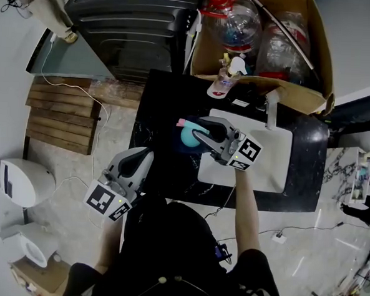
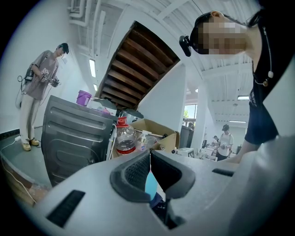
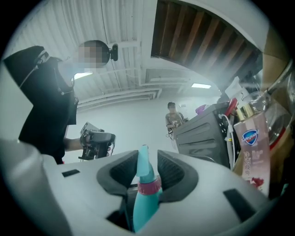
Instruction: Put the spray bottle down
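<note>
A black tabletop (image 1: 157, 99) fills the middle of the head view, with a white sink (image 1: 272, 156) set into its right half and a tap (image 1: 273, 109) at the sink's far edge. Beyond the tabletop's far left corner stands a dark ribbed metal cabinet (image 1: 130, 22). Beside it, an open cardboard box (image 1: 301, 95) holds large clear plastic bottles (image 1: 239, 22). A wooden pallet (image 1: 62, 115) lies on the floor to the left.

The right gripper (image 1: 195, 133) reaches over the tabletop just left of the sink. Its jaws stand part open with the teal spray bottle (image 1: 189, 137) upright between them. In the right gripper view (image 3: 148, 161) the spray bottle's (image 3: 144, 184) nozzle and pink collar sit between the pads, with a narrow gap beside the nozzle. Whether its base rests on the tabletop cannot be told.

The left gripper (image 1: 137, 160) hangs off the tabletop's near left edge, well apart from the bottle. Its jaws (image 2: 150, 156) are closed tip to tip on nothing.

A pump soap bottle (image 1: 223, 81) stands at the tabletop's far edge, touching the box.
</note>
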Demonstrator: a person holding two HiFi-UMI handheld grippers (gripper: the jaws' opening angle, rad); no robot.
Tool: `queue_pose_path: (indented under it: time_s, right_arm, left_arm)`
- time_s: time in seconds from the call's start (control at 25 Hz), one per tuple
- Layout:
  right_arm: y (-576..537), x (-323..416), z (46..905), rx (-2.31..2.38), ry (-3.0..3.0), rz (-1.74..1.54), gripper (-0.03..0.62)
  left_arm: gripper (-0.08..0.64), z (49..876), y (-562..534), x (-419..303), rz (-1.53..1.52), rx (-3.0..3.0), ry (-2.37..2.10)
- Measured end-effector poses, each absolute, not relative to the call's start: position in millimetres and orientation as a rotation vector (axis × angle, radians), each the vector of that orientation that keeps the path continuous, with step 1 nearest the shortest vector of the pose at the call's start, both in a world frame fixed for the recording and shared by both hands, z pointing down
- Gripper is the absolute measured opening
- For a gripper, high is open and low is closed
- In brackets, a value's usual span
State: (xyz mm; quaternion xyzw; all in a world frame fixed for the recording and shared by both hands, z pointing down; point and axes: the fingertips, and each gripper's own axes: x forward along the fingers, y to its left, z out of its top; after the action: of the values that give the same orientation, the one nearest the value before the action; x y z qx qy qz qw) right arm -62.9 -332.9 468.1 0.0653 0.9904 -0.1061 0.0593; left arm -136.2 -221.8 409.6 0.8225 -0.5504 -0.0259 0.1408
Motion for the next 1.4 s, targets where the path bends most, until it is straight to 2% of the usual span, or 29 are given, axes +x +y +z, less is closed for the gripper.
queue_pose_path:
  time_s: [0.36, 0.48, 0.8, 0.84, 0.92, 1.16, 1.4]
  right_arm:
    - [-333, -56, 453, 0.177, 2.985, -0.326, 0.201]
    - [-336, -46, 444, 0.033, 2.981, -0.285, 0.206]
    - [-326, 5, 417, -0.500, 2.926, -0.176, 0.099]
    - [-323, 13, 416, -0.568, 2.914, -0.176, 0.079]
    - [-316, 30, 415, -0.730, 2.892, -0.188, -0.008]
    - [-297, 81, 416, -1.195, 2.833, -0.252, -0.003]
    - [-275, 126, 409, -1.449, 2.684, -0.320, 0.000]
  left_arm:
    - [0.009, 408, -219, -137, -0.077, 2.383, -1.589]
    - [0.009, 405, -219, -135, -0.084, 2.397, -1.583]
    - [0.009, 397, -225, -122, -0.114, 2.466, -1.536]
    - [0.009, 396, -226, -119, -0.120, 2.476, -1.528]
    - [0.009, 394, -227, -114, -0.130, 2.495, -1.510]
    - [0.009, 391, -227, -101, -0.150, 2.535, -1.459]
    - [0.009, 387, -223, -92, -0.174, 2.559, -1.435]
